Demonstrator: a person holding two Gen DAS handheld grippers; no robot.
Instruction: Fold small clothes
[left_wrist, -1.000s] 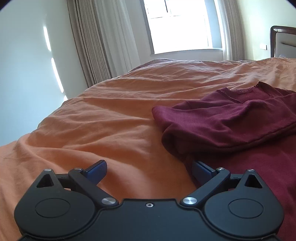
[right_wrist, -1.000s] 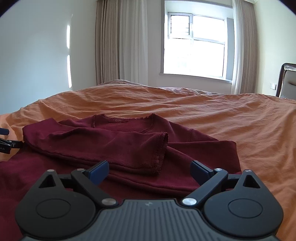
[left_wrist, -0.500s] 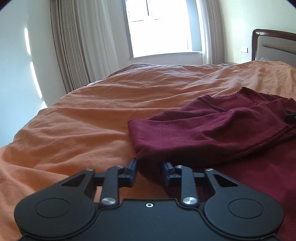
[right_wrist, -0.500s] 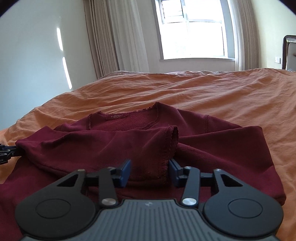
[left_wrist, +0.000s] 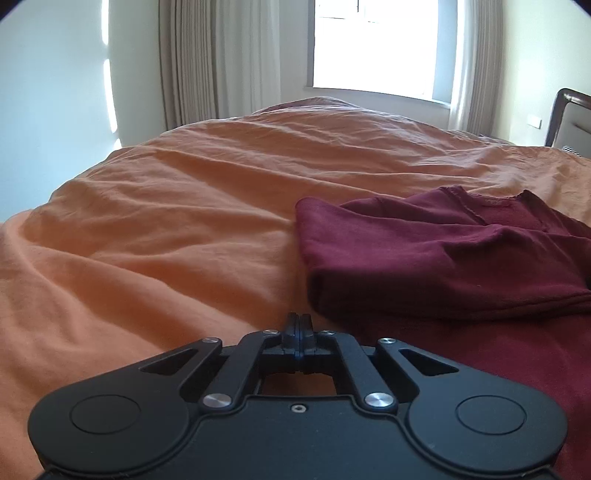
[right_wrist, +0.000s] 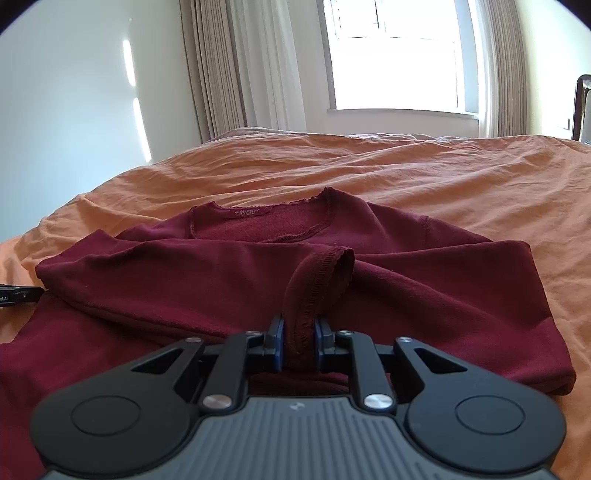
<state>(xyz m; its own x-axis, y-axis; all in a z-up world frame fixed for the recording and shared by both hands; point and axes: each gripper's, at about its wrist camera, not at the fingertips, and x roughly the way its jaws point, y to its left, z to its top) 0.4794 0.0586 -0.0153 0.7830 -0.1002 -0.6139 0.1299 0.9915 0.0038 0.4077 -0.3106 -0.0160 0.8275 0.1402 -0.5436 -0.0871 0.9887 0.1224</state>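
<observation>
R gripper (right_wrist: 298, 341) jaws just closing, pinch sleeve cuff (right_wrist: 317, 280) of maroon shirt (right_wrist: 424, 295) lying ahead on orange bedspread (right_wrist: 443, 173). L gripper (left_wrist: 300, 334) fully closed, nothing visibly btwn pads; shirt's edge just ahead-right.

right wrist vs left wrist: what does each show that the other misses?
Right wrist only: the right gripper, whose jaws have just been closing, pinching the sleeve cuff; the neck label; the shirt's right edge; the left gripper's tip at the shirt's left corner.
Left wrist only: the left gripper fully shut, pads together at the shirt's near left edge; whether fabric is caught between them cannot be told.
Both: the maroon shirt on the orange bedcover, the neckline, window, curtains and headboard.
</observation>
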